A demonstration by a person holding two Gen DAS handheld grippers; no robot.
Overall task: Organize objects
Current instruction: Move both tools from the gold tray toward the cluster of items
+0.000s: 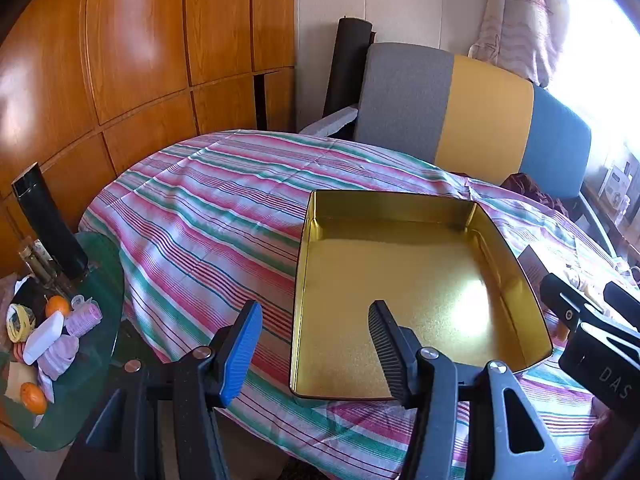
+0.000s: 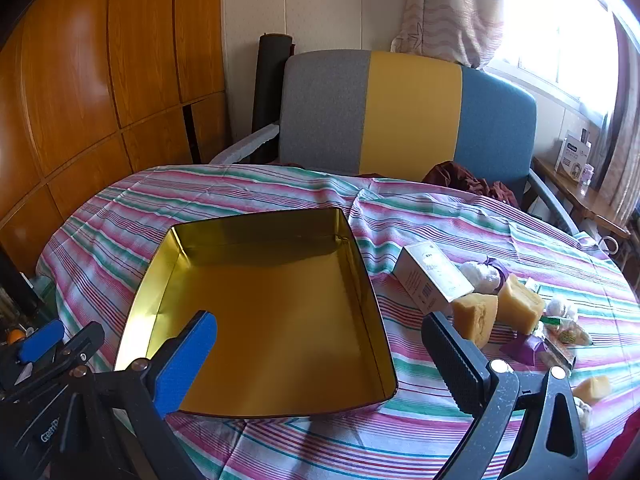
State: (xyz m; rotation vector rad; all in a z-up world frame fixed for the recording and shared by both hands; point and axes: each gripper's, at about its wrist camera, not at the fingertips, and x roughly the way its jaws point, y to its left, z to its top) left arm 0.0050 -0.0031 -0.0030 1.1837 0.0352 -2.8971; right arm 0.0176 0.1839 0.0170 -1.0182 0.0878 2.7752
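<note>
A round worktop (image 2: 280, 448) fills the middle of the room, draped in a cloth striped pink, green and white (image 1: 192, 216). On it sits a shallow gold tin (image 2: 272, 312), rectangular, open-topped and with nothing inside; sunlight glares off its floor.

The left gripper (image 1: 316, 344) hangs over the tin's near-left corner, its jaws apart and nothing between them. The right gripper (image 2: 320, 352) hovers over the tin's near edge with its jaws spread wide, also holding nothing.

At three o'clock from the tin lies a cluster of small items on the cloth: a white carton (image 2: 432, 280) on its side, two yellow sponge blocks (image 2: 496, 312), a purple packet (image 2: 524, 348), some white wrapped bundles and another yellow piece (image 2: 592, 388) nearer the edge.

At twelve o'clock, behind the worktop, stands an armchair (image 2: 408, 112) with grey, yellow and blue panels. Wooden wall panelling (image 1: 132, 48) covers the nine-to-eleven o'clock side. A bright window with a patterned curtain (image 2: 452, 8) is at one to two o'clock. Seen from the left wrist, a green glass side table (image 1: 96, 392) at eight o'clock carries oranges, rolled socks and a dark bottle.
</note>
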